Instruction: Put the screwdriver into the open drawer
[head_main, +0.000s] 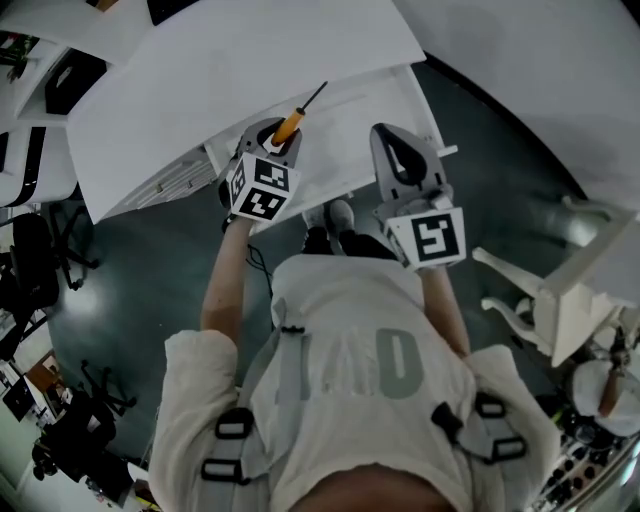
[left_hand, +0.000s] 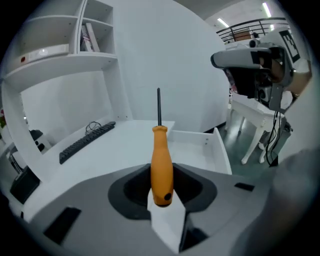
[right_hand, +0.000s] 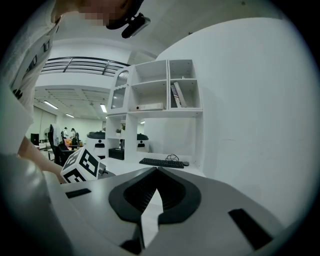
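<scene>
Between the left gripper's jaws sits the screwdriver, clamped by the butt end of its orange handle, with the thin dark shaft pointing straight away from the gripper. Seen from the head view, that gripper is held out in front of the person's body with its marker cube facing up, and the screwdriver slants up and to the right over the front edge of the white desk. Just to the right of the handle in the left gripper view lies the open drawer, white and pulled out from the desk; the screwdriver is held above the desk's edge and is not in the drawer. On the other side, the right gripper has its jaws drawn together at the tips with nothing between them, and in the head view it hovers over the drawer, its own marker cube turned upward. Farther back on the desk a dark keyboard lies by a tangle of cable, and a white shelf unit with a few books rises behind it. Off to the right a white chair stands on the dark floor.
</scene>
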